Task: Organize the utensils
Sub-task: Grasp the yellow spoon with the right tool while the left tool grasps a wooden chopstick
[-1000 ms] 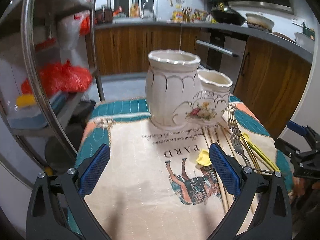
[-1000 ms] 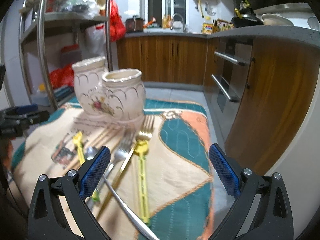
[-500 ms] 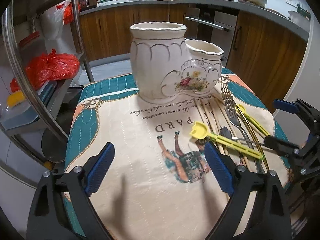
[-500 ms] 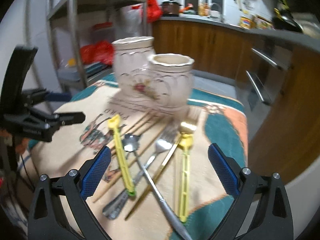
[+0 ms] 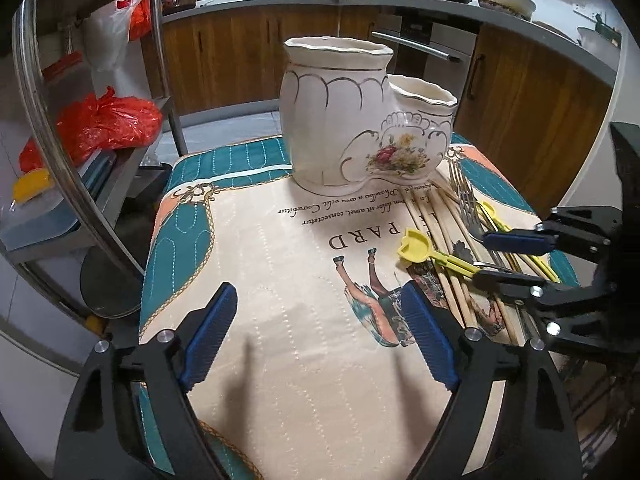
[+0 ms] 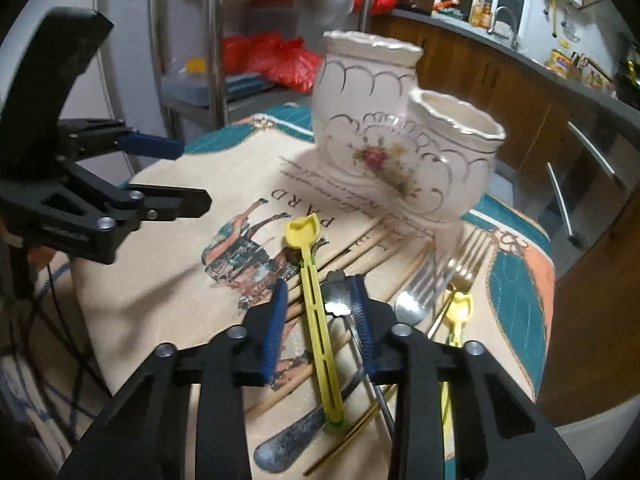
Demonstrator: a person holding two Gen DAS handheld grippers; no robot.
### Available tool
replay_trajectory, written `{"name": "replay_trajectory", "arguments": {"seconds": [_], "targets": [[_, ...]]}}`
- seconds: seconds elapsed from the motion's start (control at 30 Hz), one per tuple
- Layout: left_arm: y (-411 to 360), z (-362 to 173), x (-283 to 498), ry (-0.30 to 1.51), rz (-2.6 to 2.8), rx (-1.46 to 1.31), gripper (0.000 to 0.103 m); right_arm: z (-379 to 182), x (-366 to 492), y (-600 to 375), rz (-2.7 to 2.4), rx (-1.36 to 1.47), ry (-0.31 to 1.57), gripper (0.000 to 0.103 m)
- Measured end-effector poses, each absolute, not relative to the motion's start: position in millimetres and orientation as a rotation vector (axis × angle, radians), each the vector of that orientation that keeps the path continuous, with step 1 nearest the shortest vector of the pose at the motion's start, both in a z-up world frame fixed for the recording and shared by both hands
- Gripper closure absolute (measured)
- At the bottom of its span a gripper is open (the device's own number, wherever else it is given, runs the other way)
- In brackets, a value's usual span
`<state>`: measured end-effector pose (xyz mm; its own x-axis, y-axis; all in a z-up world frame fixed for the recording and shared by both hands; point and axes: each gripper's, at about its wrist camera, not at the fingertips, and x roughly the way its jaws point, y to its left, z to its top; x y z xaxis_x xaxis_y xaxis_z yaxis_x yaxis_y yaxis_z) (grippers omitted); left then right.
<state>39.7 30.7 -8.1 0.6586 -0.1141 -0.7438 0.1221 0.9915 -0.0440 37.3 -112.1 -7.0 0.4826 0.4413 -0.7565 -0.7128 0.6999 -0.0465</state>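
A small table is covered by a printed cloth (image 5: 280, 264), cream in the middle with a lettered picture and teal and salmon borders. Toward its far end stands a cream ceramic utensil holder (image 5: 360, 120) with two joined pots, gilt scallops and a painted flower spray. In front of the holder and to its right, the utensils lie loose on the cloth: wooden chopsticks (image 6: 360, 248), a steel fork (image 6: 420, 292), a gold fork (image 6: 468, 264), a dark spoon (image 6: 340, 300) and two yellow plastic spoons, one (image 6: 316, 312) crossing the pile and another (image 6: 460, 312) beside the forks. The right gripper (image 6: 318, 320) is closing, its blue pads narrowed around the crossing yellow spoon's handle and the dark spoon, not yet pressing on them. The left gripper (image 5: 316, 336) hangs over bare cloth in front of the holder, wide and slowly closing with nothing between its pads. Behind the holder run wooden kitchen cabinets (image 5: 240, 52) under a grey counter; left of it a steel rack (image 5: 100, 160) holds red bags (image 5: 108, 124).
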Motion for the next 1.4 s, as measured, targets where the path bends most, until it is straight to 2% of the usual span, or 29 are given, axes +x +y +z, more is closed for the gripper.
{"name": "replay_trajectory", "arguments": {"seconds": [0.17, 0.23, 0.6, 0.7, 0.77, 0.97, 1.3, 1.4], "targets": [[30, -8, 40, 0.849, -0.147, 0.013, 0.020, -15, 43, -101, 0.741, -0.413, 0.854, 0.083], [29, -8, 41, 0.850, -0.150, 0.012, 0.020, -17, 46, -101, 0.747, -0.408, 0.862, 0.091], [-1, -11, 54, 0.899, -0.218, 0.052, 0.022, 5, 45, -142, 0.695, -0.245, 0.789, 0.092], [-16, -17, 64, 0.941, -0.248, 0.059, 0.034, 10, 47, -163, 0.656, -0.191, 0.765, 0.092], [-26, -20, 70, 0.966, -0.259, 0.061, 0.046, 12, 47, -174, 0.642, -0.158, 0.756, 0.092], [-44, -27, 74, 1.014, -0.278, 0.086, 0.068, 10, 47, -186, 0.633, -0.122, 0.739, 0.092], [-62, -35, 78, 1.050, -0.257, 0.134, 0.073, 10, 47, -197, 0.638, -0.084, 0.717, 0.092], [-63, -35, 83, 1.039, -0.247, 0.124, 0.093, 10, 46, -199, 0.640, -0.071, 0.711, 0.092]]}}
